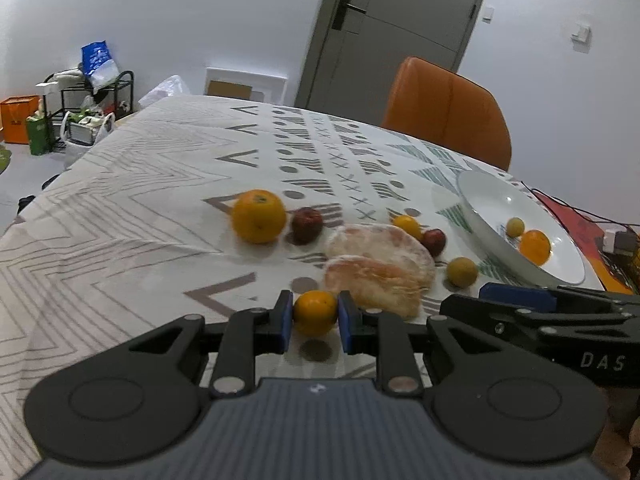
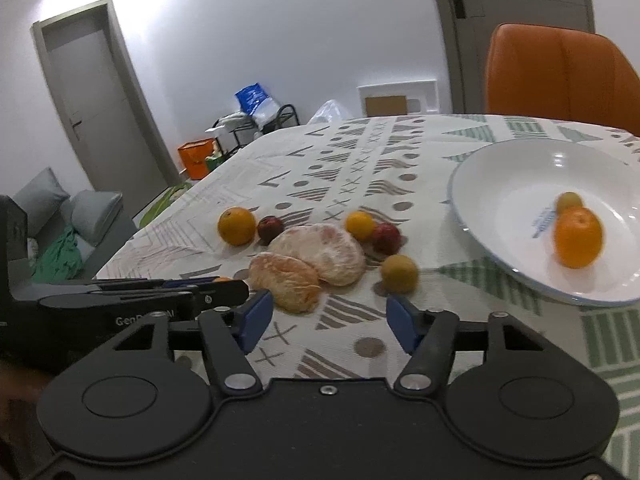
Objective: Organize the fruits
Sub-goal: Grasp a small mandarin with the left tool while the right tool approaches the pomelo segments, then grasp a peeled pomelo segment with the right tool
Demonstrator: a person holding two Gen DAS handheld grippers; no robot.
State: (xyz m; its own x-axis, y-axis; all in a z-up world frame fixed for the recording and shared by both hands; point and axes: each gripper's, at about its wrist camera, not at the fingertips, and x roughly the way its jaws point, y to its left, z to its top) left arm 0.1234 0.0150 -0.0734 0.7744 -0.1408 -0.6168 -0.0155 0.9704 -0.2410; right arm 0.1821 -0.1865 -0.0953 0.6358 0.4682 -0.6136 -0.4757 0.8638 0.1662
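Observation:
My left gripper (image 1: 315, 318) is shut on a small orange (image 1: 315, 306), low over the patterned tablecloth. Just beyond it lie two peeled pomelo pieces (image 1: 378, 264), a large orange (image 1: 259, 216), two dark red fruits (image 1: 307, 225) and a yellow-green fruit (image 1: 462, 272). A white plate (image 2: 512, 200) at the right holds an orange (image 2: 578, 236) and a small yellow fruit (image 2: 569, 201). My right gripper (image 2: 328, 318) is open with nothing between its blue pads. It hangs just short of the yellow-green fruit (image 2: 399, 274) and the nearer pomelo piece (image 2: 290, 280).
An orange chair (image 2: 560, 76) stands behind the table's far edge. Cables and small boxes (image 1: 618, 240) lie past the plate on the right. A rack with bags (image 1: 92, 96) stands on the floor at the left, beside a closed door (image 1: 392, 28).

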